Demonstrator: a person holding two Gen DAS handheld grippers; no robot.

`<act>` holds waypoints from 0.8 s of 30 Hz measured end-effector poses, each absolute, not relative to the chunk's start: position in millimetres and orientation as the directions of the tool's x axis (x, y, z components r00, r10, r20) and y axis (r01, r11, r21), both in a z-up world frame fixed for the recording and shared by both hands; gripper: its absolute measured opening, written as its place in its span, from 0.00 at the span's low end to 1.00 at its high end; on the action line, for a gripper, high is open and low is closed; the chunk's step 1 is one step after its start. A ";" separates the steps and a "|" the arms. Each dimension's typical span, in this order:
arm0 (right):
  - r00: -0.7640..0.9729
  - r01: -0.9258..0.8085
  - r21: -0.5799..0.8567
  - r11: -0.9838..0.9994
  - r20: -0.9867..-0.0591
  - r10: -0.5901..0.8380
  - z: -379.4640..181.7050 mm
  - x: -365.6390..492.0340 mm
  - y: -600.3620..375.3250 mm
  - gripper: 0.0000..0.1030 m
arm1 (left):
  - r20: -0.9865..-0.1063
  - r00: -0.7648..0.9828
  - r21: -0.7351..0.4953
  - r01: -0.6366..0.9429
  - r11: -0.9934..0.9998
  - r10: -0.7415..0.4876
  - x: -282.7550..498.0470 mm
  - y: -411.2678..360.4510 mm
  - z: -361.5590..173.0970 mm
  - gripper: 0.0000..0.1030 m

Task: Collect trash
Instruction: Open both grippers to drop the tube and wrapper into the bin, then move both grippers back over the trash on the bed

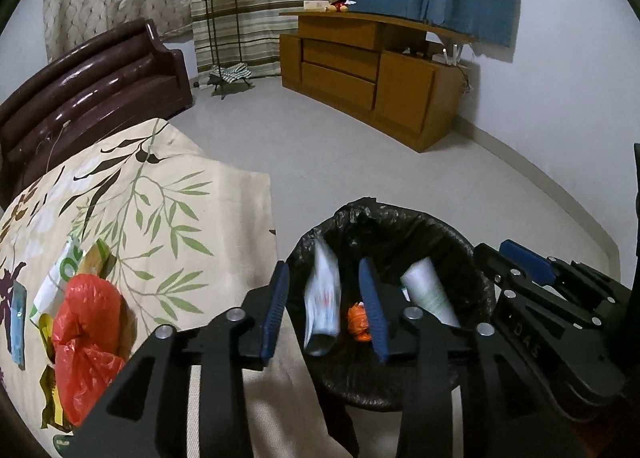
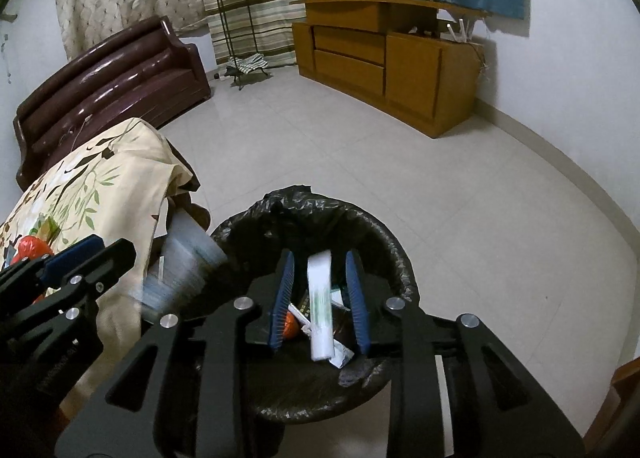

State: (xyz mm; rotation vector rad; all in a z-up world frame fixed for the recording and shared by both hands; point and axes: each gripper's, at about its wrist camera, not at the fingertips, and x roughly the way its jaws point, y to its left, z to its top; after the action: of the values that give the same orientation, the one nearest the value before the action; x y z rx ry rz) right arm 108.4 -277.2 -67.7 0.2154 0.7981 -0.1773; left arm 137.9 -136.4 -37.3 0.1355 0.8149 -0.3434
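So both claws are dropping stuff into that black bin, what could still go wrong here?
The white wrapper falling between the left gripper fingers looks close to the bin rim nearest the table and might catch there or slip outside. The right gripper sits low over the loose black liner and could snag it when lifting. The red bag and wrappers still wait on the tablecloth.
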 end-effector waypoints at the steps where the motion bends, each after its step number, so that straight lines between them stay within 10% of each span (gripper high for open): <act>1: 0.685 0.241 0.126 0.962 -0.724 -0.077 -67.6 108.2 -277.9 0.27 | -0.732 0.635 -0.013 0.350 0.937 -0.247 137.6 -136.3 -37.3 0.43; 24: 0.714 0.233 0.147 0.961 -0.697 -0.066 -44.6 90.5 -252.8 0.58 | -0.696 0.682 -0.042 0.274 0.961 -0.225 108.9 -78.9 -8.1 0.67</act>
State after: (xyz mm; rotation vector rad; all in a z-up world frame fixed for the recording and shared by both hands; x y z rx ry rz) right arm 90.5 -252.8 -44.6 0.2321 0.7596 -0.1677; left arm 108.9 -78.9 -8.1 0.0671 0.7707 -0.2798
